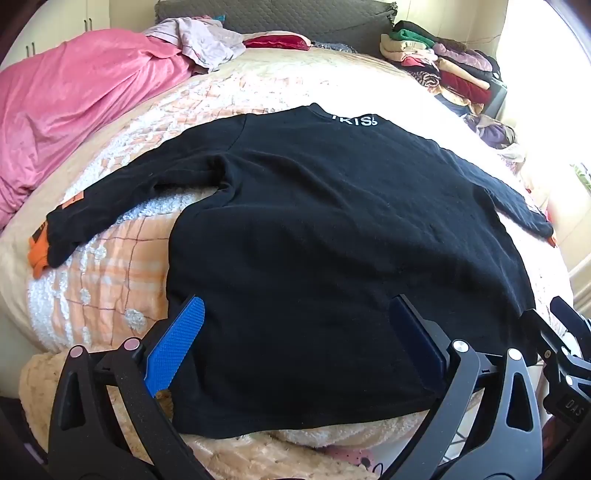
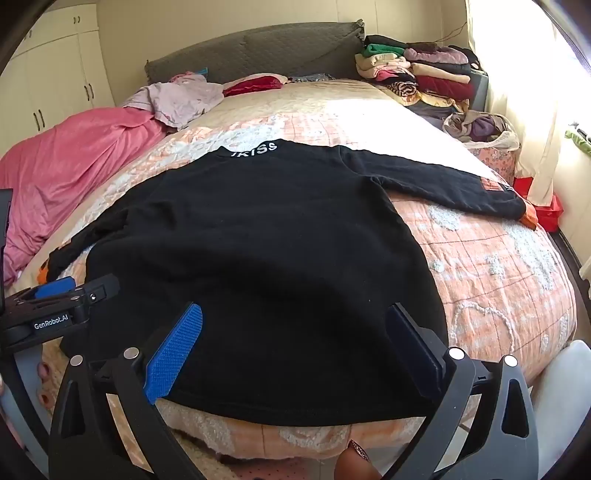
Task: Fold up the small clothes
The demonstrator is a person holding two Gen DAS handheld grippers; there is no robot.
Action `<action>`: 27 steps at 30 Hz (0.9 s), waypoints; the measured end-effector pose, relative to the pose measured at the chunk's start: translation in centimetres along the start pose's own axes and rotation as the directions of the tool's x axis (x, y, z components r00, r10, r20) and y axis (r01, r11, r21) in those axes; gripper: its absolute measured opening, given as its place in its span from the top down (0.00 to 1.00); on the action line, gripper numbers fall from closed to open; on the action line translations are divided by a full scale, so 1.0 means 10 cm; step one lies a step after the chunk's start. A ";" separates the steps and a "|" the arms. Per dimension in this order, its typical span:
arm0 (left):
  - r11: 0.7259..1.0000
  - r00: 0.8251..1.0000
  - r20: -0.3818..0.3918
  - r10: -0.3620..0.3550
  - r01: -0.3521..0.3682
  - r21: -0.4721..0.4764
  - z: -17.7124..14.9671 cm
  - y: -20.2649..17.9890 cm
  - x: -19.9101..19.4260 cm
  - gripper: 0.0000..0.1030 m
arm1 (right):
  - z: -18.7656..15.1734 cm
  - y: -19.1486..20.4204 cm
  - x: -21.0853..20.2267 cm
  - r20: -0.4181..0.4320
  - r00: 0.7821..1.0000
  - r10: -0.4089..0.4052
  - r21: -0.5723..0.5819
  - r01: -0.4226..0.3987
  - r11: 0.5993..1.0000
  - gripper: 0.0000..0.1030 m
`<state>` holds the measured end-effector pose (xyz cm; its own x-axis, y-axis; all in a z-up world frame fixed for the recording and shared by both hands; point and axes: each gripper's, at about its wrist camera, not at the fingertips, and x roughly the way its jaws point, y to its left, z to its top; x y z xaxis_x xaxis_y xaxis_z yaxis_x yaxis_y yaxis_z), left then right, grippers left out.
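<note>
Right wrist: black top (image 2: pixel 251 236) lies spread across peach quilted bed (image 2: pixel 498 266).

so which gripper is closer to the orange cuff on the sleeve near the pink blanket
Left. The left gripper hovers open over the shirt's hem on the orange cuff's side; the right gripper is over the hem farther along.

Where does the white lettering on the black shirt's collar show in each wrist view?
Left wrist: white lettering on the collar of the black shirt, upper middle, right of centre.
Right wrist: white lettering upper middle, left of centre, at the shirt's far edge.
Shared landmark: the pile of folded clothes at the bed's far right corner, beside the grey headboard.
</note>
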<state>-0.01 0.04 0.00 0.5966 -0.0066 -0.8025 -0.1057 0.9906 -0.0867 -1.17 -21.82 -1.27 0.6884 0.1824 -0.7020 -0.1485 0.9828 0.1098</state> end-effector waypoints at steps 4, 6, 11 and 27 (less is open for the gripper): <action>1.000 1.000 -0.004 0.003 -0.003 0.003 0.01 0.00 0.01 0.09 | 0.00 0.00 0.01 0.000 1.000 0.001 0.006 -0.001 1.000 0.04; 1.000 1.000 -0.005 0.002 -0.002 0.001 0.02 0.00 0.01 0.09 | 0.00 0.00 0.01 0.000 1.000 -0.001 0.011 0.001 1.000 0.04; 1.000 1.000 0.004 0.007 -0.007 0.005 0.00 -0.02 0.00 0.09 | -0.04 0.05 -0.07 0.005 1.000 0.003 -0.008 -0.003 1.000 0.04; 1.000 1.000 0.011 -0.003 0.003 -0.002 0.00 0.01 -0.09 0.09 | -0.04 0.08 -0.07 0.014 1.000 0.000 -0.011 0.001 1.000 0.04</action>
<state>-0.56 0.14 0.74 0.6059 -0.0081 -0.7955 -0.1055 0.9903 -0.0905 -2.04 -21.21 -0.94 0.6981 0.1824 -0.6924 -0.1558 0.9825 0.1018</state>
